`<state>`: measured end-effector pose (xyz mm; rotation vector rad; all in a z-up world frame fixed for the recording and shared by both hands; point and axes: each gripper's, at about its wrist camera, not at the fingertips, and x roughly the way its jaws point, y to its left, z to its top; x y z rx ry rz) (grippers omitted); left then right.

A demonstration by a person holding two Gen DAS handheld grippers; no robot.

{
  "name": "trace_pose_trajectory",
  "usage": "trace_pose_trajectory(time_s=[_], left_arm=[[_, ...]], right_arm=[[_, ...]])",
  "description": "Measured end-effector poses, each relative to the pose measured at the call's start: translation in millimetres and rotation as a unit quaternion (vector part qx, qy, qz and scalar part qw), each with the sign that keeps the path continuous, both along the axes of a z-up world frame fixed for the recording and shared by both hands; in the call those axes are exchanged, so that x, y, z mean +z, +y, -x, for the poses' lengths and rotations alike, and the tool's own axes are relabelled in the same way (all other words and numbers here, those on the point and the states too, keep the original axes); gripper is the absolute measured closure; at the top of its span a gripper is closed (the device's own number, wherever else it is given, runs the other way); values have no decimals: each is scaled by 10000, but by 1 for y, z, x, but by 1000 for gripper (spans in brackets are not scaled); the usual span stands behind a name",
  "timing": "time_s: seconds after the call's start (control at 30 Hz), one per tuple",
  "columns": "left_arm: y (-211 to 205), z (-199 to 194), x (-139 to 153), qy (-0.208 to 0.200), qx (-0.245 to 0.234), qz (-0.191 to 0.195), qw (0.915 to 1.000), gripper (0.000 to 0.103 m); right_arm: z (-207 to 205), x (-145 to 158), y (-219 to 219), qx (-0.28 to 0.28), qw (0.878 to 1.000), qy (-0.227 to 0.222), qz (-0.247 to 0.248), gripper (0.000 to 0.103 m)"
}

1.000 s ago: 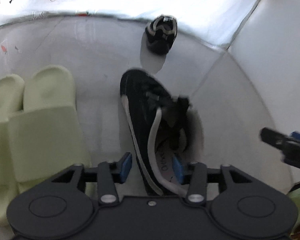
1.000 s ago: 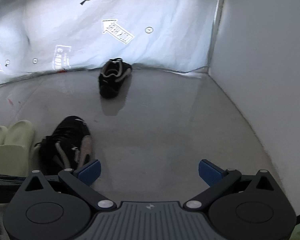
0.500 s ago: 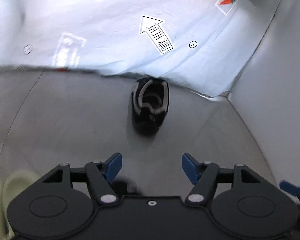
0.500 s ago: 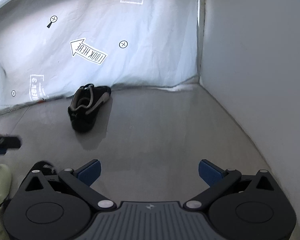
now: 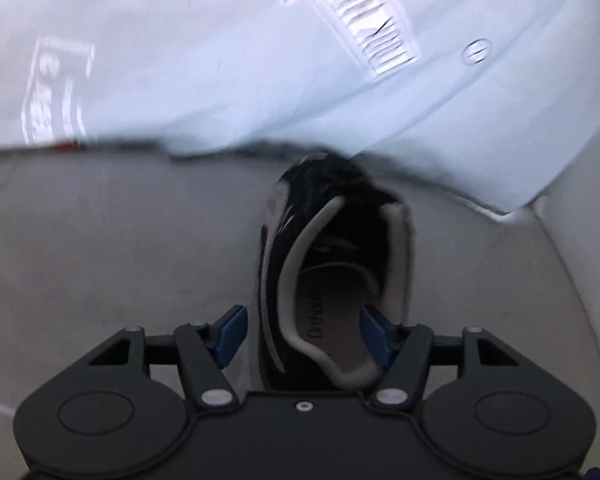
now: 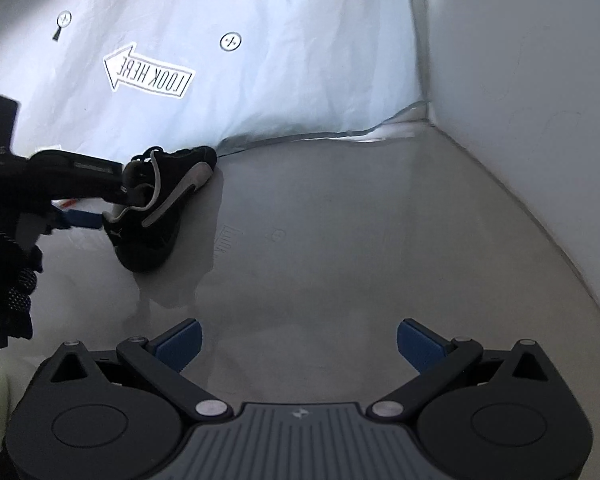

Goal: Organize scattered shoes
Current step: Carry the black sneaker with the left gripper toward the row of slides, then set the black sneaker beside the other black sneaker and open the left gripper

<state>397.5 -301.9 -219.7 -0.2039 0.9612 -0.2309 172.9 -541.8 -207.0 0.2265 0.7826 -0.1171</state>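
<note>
The black suede sneaker with grey trim and a pale insole (image 5: 332,280) sits at the centre of the left wrist view, its toe pointing away toward the crinkled white printed backdrop sheet (image 5: 220,60) in the upper half of the frame. Its heel lies between the blue pads of the left gripper (image 5: 302,334), which stand spread to either side of the heel collar; whether they touch the shoe is blurred, but they have not clamped it. That straddling pose suits a grasp by the heel, probably to carry the shoe to its partner.

In the right wrist view the same sneaker lies at centre left on the glossy grey floor (image 6: 360,240), toe against the base of the sheet, with the left gripper reaching in from the left edge. The right gripper (image 6: 298,346), at the bottom of that frame, is spread wide and empty, well apart from the shoe, seemingly waiting.
</note>
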Motion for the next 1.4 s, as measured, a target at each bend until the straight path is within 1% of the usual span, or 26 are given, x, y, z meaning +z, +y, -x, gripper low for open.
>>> trace_pose_trajectory(time_s=[0.03, 0.13, 0.17, 0.23, 0.27, 0.37, 0.43, 0.5, 0.57, 0.63, 0.7, 0.73, 0.8, 0.87, 0.93, 0.97, 1.03, 1.07, 1.13, 1.2, 1.23, 1.3, 1.4], left_arm=[[0, -3, -3, 39, 92, -86, 9999, 66], [-5, -1, -4, -63, 76, -318, 9994, 67], [-9, 1, -2, -69, -6, -429, 9991, 67], [-22, 10, 2, 22, -294, -631, 9976, 68], [-25, 10, 2, 47, -331, -633, 9974, 69], [-46, 32, 4, 259, -635, -698, 9952, 69], [-62, 51, 6, 392, -860, -782, 9924, 69], [-73, 80, 7, 539, -1026, -768, 9903, 69], [-84, 109, 8, 683, -1189, -754, 9877, 74], [-84, 127, 10, 722, -1178, -745, 9876, 76], [-79, 158, 11, 743, -1185, -758, 9873, 76], [-76, 164, 10, 762, -1180, -735, 9874, 77], [-59, 194, 11, 835, -1099, -647, 9883, 79], [-45, 214, 14, 854, -920, -634, 9901, 81], [-27, 234, 17, 871, -707, -630, 9917, 85], [-21, 243, 19, 787, -709, -767, 9914, 86], [-14, 259, 23, 742, -711, -887, 9907, 85], [-8, 271, 23, 805, -708, -774, 9912, 84], [-13, 283, 26, 768, -796, -860, 9901, 83], [-16, 305, 28, 720, -1025, -931, 9878, 81], [-17, 308, 28, 717, -1042, -934, 9876, 79], [-18, 322, 29, 714, -1232, -905, 9857, 77], [-24, 320, 25, 767, -1395, -814, 9839, 74]], right_arm=[[-7, -2, 1, 35, 10000, 10, -8, 0], [-25, -6, 4, 137, 9999, 6, -28, 0], [-30, -7, 5, 165, 9999, -1, -17, 0], [-34, -6, 5, 185, 9998, -34, 24, 0], [-34, -6, 4, 176, 9998, -55, 41, 0], [-29, -5, -4, 82, 10000, -13, 50, 0], [-19, 1, -10, -15, 10000, 16, 68, 0], [-4, 9, -16, -131, 9998, -18, 150, 0], [16, 19, -24, -280, 9992, -56, 288, 0], [38, 25, -31, -456, 9981, -84, 400, 0], [63, 31, -39, -707, 9967, -60, 402, 0], [70, 33, -39, -750, 9965, -62, 377, 0], [94, 38, -41, -847, 9959, -81, 312, 0], [109, 40, -36, -769, 9964, -100, 354, 0], [121, 42, -30, -649, 9970, -118, 401, 0], [126, 44, -25, -555, 9975, -137, 412, 0], [134, 47, -15, -356, 9983, -180, 431, 0], [136, 49, -12, -282, 9985, -196, 436, 0], [137, 50, -3, -168, 9988, -204, 418, 0], [138, 51, 5, -63, 9990, -206, 395, 0], [138, 52, 8, -14, 9990, -199, 389, 0], [140, 52, 17, 114, 9989, -185, 417, 0], [148, 53, 30, 319, 9981, -161, 495, 0]])
